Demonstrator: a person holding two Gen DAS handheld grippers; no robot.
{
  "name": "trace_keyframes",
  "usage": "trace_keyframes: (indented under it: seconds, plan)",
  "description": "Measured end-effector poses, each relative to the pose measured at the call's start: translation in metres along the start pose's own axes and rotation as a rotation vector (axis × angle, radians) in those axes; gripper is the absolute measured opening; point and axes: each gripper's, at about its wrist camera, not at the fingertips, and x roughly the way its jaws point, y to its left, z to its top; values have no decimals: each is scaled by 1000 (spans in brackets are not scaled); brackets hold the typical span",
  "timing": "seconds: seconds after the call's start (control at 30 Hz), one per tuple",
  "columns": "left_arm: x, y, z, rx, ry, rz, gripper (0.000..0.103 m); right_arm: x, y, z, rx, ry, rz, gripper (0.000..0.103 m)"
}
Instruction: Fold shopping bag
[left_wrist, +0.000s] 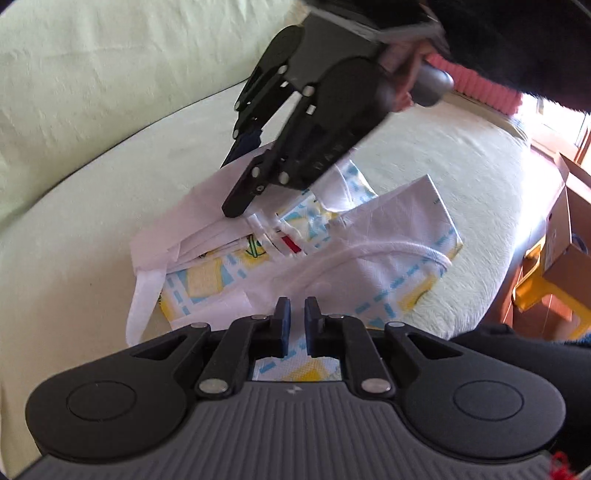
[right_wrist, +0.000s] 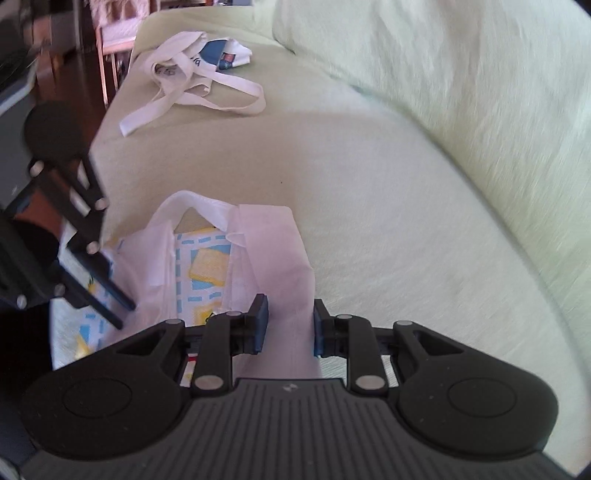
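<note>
The shopping bag (left_wrist: 369, 236), white with a yellow and light-blue print, lies partly folded on a pale green sofa seat (left_wrist: 74, 266). My right gripper (left_wrist: 231, 184) reaches in from above and is shut on a white flap of the bag (right_wrist: 273, 251), which fills the gap between its blue pads (right_wrist: 260, 325). My left gripper (left_wrist: 297, 321) hovers over the bag's near edge. Its jaws stand a narrow gap apart with nothing pinched between them. In the right wrist view the left gripper (right_wrist: 122, 315) points down at the bag's (right_wrist: 207, 266) left side.
A second white tote (right_wrist: 199, 62) with long straps and a blue print lies farther along the seat. The sofa back (right_wrist: 461, 92) rises on one side. Beyond the seat edge stand a cardboard box (left_wrist: 569, 236) and a yellow stool (left_wrist: 546, 295). A hand (left_wrist: 402, 85) holds the right gripper.
</note>
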Motion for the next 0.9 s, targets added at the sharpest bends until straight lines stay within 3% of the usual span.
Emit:
trace_keyframes:
  seconds: [0.1,0.33,0.47,0.63,0.77,0.83,0.87,0.9]
  plan:
    - [1,3,-2,-61,-4,-3,12,-13,28,-2,-139,-44,-106,20]
    - [4,1,-5,-97,-17,23,12,-23,128,-31,-662,-89,-444,20]
    - [6,-1,-6,-108,-21,42,12,-26,160,-42,-791,-86,-501,20]
    - [5,-4,-8,-107,-31,70,12,-25,180,-54,-929,-49,-488,21]
    - [-5,-19,-9,12,-7,154,11,-22,179,-51,-956,-36,-506,21]
    - [-29,-29,-12,163,-41,245,13,-19,179,-50,-968,-33,-505,21]
    - [-36,-33,-14,241,-57,289,16,-20,179,-49,-970,-33,-503,21]
    - [-41,-36,-16,330,-74,337,33,-19,180,-49,-973,-32,-502,21]
